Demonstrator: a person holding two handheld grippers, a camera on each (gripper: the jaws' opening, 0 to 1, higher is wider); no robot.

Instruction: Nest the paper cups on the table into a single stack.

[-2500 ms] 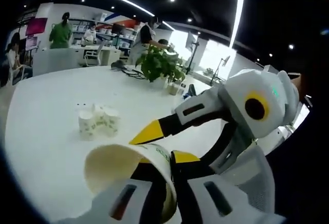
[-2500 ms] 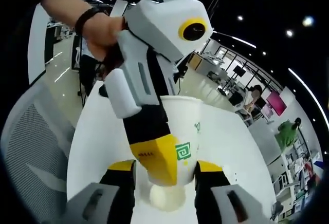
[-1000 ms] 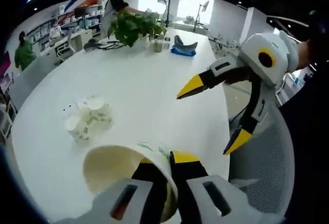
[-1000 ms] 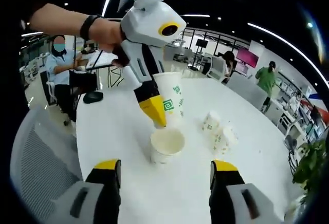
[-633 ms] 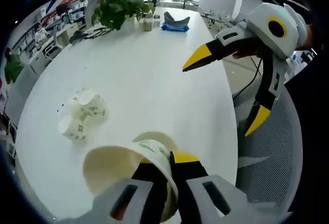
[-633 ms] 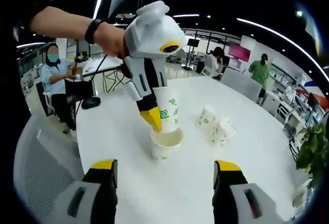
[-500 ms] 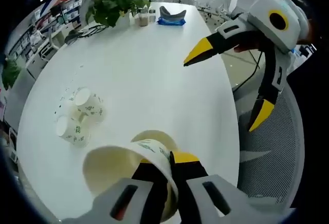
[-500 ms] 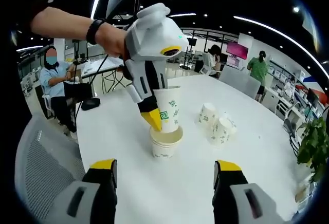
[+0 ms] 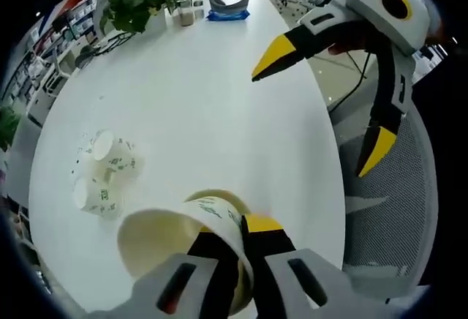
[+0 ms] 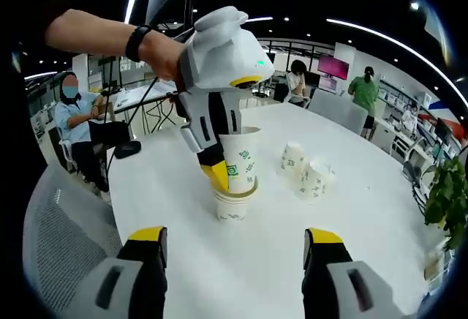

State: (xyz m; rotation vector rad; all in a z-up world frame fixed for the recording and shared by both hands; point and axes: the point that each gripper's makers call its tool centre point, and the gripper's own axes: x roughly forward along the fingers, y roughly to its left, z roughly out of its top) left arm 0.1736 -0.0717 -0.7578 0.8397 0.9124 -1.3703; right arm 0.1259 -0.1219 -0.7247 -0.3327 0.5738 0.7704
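Left gripper (image 10: 214, 169) clamps a cup (image 10: 240, 159) by its rim, bottom already in the base cup (image 10: 234, 205) on the counter (image 10: 351, 231); right gripper (image 10: 232, 249) gapes empty nearby — next, seat it and let go.

- Leafy green potted plant (image 9: 139, 1), at eleven o'clock in the left gripper view.
- Grey mesh office chair (image 10: 69, 238), at eight o'clock in the right gripper view.
- Blue cloth (image 9: 227, 14), at twelve o'clock in the left gripper view.

Left gripper (image 10: 219, 169) jaws clamped, right gripper (image 9: 322, 96) jaws spread
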